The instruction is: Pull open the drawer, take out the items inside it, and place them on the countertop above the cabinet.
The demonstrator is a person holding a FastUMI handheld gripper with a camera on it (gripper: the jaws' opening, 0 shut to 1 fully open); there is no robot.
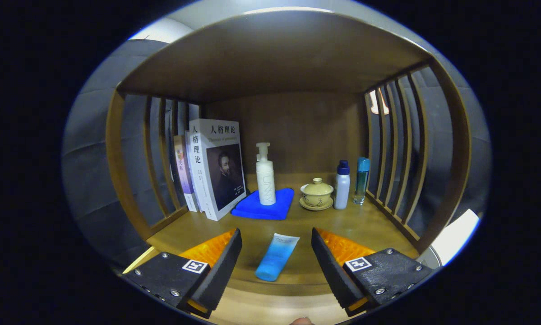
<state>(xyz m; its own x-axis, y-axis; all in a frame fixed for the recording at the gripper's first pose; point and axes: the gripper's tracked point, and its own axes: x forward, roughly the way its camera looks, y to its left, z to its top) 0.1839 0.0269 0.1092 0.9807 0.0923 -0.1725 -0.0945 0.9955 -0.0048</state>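
My gripper (pixel 276 241) is open, its two black fingers (pixel 223 266) with orange backs spread wide over the front of the wooden countertop (pixel 365 225). A blue tube (pixel 276 257) with a white end lies flat on the countertop between the fingers, touching neither. The drawer is hidden below the countertop's front edge.
Books (pixel 214 169) lean at the back left. A white pump bottle (pixel 265 176) stands on a folded blue cloth (pixel 263 205). To the right are a lidded yellow cup on a saucer (pixel 316 195), a white bottle with a blue cap (pixel 342 185) and a teal bottle (pixel 361 179). Wooden slats (pixel 394 149) wall both sides.
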